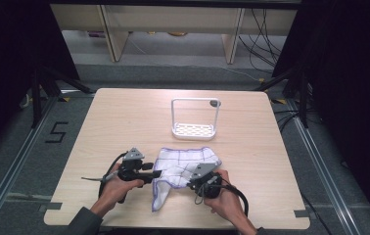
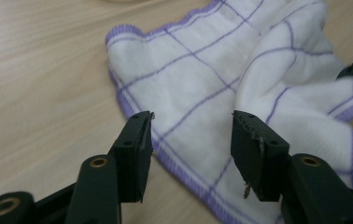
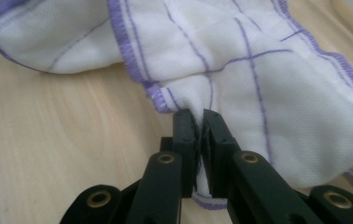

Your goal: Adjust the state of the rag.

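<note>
Pale wooden table [image 1: 124, 117], bearing at its near edge a rumpled white purple-checked cloth [image 1: 183, 169]; right gripper [image 3: 200, 122] is pinching its hem, anchoring it, while left gripper [image 2: 191, 135] is gaping over the opposite edge, unclamped, likely seeking purchase.

A: What stands on the wooden table [image 1: 124, 117] toward its far side?

B: 1 white rack [image 1: 194, 118], upright, with a slotted base and a tall loop frame; a small dark piece sits at its top right corner.

A: And past the table?

B: Grey floor, with a "5" marked in black tape [image 1: 57, 132] left of the table. Pale wooden furniture legs [image 1: 113, 34] stand at the back, and black cables [image 1: 264, 36] trail down on the right.
</note>
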Demonstrator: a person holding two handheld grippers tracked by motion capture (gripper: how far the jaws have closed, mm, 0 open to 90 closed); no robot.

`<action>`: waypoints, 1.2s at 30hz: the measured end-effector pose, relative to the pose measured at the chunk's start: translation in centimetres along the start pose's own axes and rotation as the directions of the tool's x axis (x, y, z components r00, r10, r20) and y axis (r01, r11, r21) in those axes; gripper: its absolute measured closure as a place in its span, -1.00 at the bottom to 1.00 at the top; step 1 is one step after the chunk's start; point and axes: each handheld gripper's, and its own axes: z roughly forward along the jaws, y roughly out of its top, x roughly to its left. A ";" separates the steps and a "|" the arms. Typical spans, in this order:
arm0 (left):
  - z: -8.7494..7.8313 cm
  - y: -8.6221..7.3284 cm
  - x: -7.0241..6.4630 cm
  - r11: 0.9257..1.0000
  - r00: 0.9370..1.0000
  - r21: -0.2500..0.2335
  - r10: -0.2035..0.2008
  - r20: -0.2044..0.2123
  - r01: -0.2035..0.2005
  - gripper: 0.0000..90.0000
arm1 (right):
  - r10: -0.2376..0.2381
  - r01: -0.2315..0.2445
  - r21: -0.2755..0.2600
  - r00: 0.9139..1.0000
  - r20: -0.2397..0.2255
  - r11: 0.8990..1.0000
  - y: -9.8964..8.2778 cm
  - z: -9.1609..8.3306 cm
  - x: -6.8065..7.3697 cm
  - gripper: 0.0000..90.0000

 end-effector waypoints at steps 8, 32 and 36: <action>-0.8 -1.1 0.2 1.000 0.998 0.014 0.003 -0.058 -0.002 0.04 | 0.016 -0.017 -0.033 0.999 -0.033 0.999 -2.2 -4.0 -0.2 0.89; 3.6 3.0 2.7 1.000 0.977 0.006 0.011 -0.211 -0.010 -0.07 | 0.168 -0.166 -0.085 0.986 0.011 0.982 -6.2 -6.9 -1.6 0.21; 4.1 3.6 3.2 1.000 0.977 0.010 0.005 -0.214 -0.003 -0.07 | 0.215 -0.204 -0.127 0.973 0.081 0.971 -5.1 -6.5 -4.3 0.17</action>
